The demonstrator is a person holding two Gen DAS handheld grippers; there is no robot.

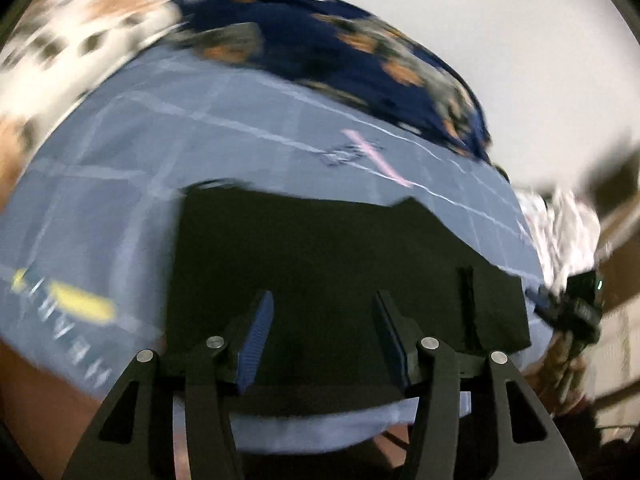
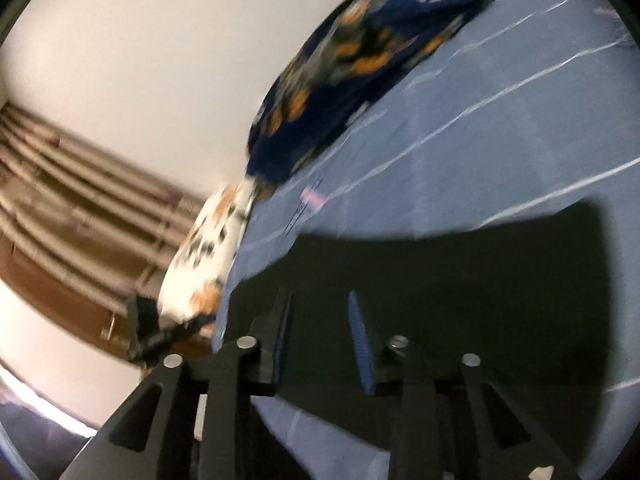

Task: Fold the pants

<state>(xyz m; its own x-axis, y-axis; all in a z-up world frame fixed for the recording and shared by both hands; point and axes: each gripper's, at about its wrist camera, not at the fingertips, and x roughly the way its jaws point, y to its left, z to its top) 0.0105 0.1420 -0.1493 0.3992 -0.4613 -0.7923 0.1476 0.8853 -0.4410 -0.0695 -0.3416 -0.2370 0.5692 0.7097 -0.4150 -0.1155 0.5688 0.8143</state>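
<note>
Left hand-held gripper (image 1: 322, 336) agape above black pants (image 1: 320, 240); seemingly blue bedsheet (image 1: 120, 152)

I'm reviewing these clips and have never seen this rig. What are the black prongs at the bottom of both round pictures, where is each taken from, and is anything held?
No robot here: a person holds a two-finger tool in each hand, each with a fisheye camera looking along its fingers. One picture is from the left gripper, the other from the right gripper. Both look down at dark pants, folded flat on a blue sheet, with patterned pillows behind. Both sets of jaws stand apart with nothing between them; the pants lie below. Everything is motion-blurred.
</note>
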